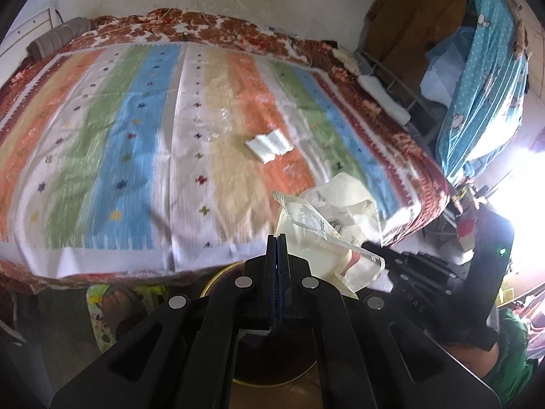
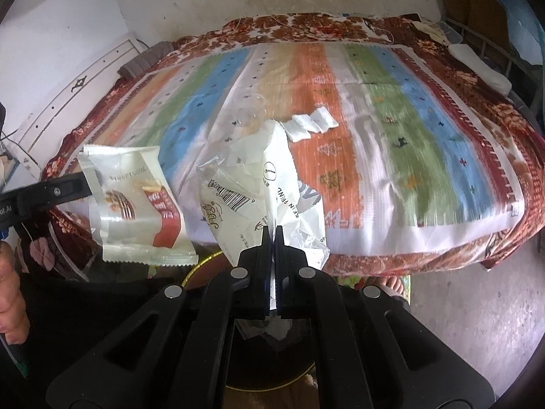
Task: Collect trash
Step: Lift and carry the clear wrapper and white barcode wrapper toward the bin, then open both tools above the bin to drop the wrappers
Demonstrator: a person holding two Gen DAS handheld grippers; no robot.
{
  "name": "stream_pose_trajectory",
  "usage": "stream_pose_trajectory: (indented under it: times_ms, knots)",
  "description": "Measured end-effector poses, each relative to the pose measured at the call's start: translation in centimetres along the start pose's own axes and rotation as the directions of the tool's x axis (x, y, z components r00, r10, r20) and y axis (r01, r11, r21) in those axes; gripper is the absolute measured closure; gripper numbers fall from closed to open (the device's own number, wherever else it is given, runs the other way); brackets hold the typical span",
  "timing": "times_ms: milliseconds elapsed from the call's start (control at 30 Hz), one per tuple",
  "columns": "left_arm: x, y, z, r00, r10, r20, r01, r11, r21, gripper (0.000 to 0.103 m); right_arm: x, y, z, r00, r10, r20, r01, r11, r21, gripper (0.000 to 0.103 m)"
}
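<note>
The left tool (image 1: 277, 237) is closed on a snack wrapper (image 2: 136, 201), pinching it at its left edge. In the right wrist view this wrapper hangs flat in the air over the near edge of the bed (image 2: 425, 238), showing a clear window, a pictured pastry and a red band with printing. In the left wrist view the same wrapper (image 1: 316, 235) shows just right of the closed jaws.

The right tool (image 2: 273, 230) is closed on a crumpled white bag (image 2: 265, 184) with a barcode and dark lettering. The bag stands up from the jaws, and a bit of it shows below them too. In the left wrist view the bag (image 1: 344, 194) sits just behind the wrapper, the two pieces close together.

Both tools are above a round bin (image 2: 201, 267) with a yellowish rim, which is on the floor against the bed's near side. Its dark opening shows under each tool.

On the bed lies a striped cloth (image 1: 136, 136) in orange, green, blue and white. On it rest a folded white packet (image 1: 269, 145) and, just to its left, a clear plastic scrap (image 1: 219, 124), blurred. Both are well apart from the tools.

A bare foot (image 2: 391, 284) shows on the floor by the bin.
</note>
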State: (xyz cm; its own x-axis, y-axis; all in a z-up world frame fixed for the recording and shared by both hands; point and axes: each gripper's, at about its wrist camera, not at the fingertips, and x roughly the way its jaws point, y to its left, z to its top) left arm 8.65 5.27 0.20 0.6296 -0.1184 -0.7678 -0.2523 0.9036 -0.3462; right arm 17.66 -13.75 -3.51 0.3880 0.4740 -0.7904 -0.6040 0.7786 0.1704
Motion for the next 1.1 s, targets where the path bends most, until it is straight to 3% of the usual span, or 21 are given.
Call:
stream_pose_trajectory:
  times_ms: [300, 633, 1100]
  knots:
    - [1.2, -0.2, -1.9, 0.997, 0.057, -0.059, -0.056, 0.998, 0.017, 0.103, 0.8, 0.5, -1.9, 0.999, -0.01, -0.046, 0.01, 1.0, -0.006, 0.102]
    - [3.9, -1.6, -3.6, 0.98, 0.116, -0.161, -0.102, 0.99, 0.092, 0.103, 3.5, 1.2, -4.4, 0.989, -0.041, -0.143, 0.041, 0.999, -0.006, 0.102]
    - [7.9, -2.2, -5.4, 0.935, 0.173, -0.31, -0.137, 0.981, 0.135, 0.103, 6.8, 0.5, -6.0, 0.959, 0.001, -0.283, 0.02, 0.997, 0.072, 0.102]
